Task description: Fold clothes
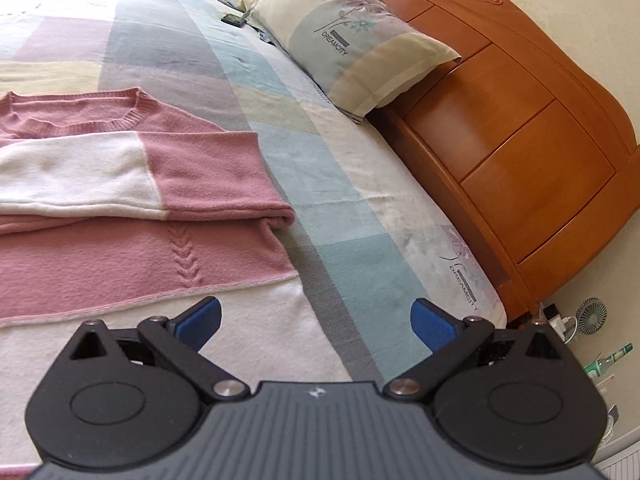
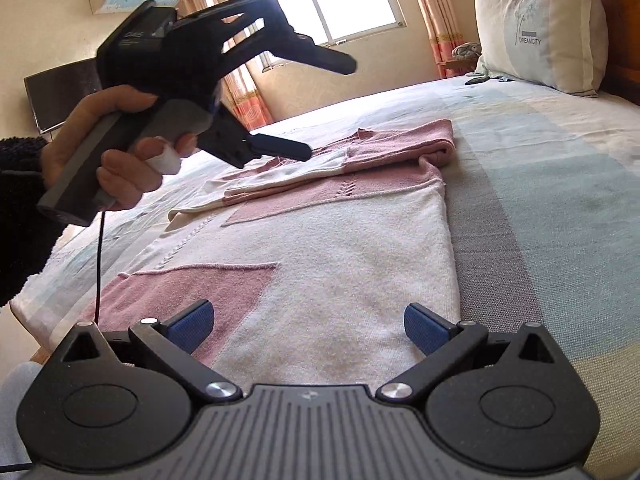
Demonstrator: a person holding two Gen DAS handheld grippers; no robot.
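I am holding my left gripper (image 1: 316, 322) and right gripper (image 2: 309, 326) with fingers spread, empty, above the sweater (image 2: 320, 248) lying lengthwise on the bed (image 1: 360, 208), neckline toward the headboard (image 1: 520, 120).

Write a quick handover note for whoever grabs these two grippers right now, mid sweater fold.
Left gripper: open, empty, above the sweater's near right side.
Right gripper: open, empty, over the white hem area.
Sweater: pink and white, flat on the bed, collar toward the pillow.
Done: one sleeve folded across the chest.
Left: apparently the remaining folds; the far side isn't clearly visible.
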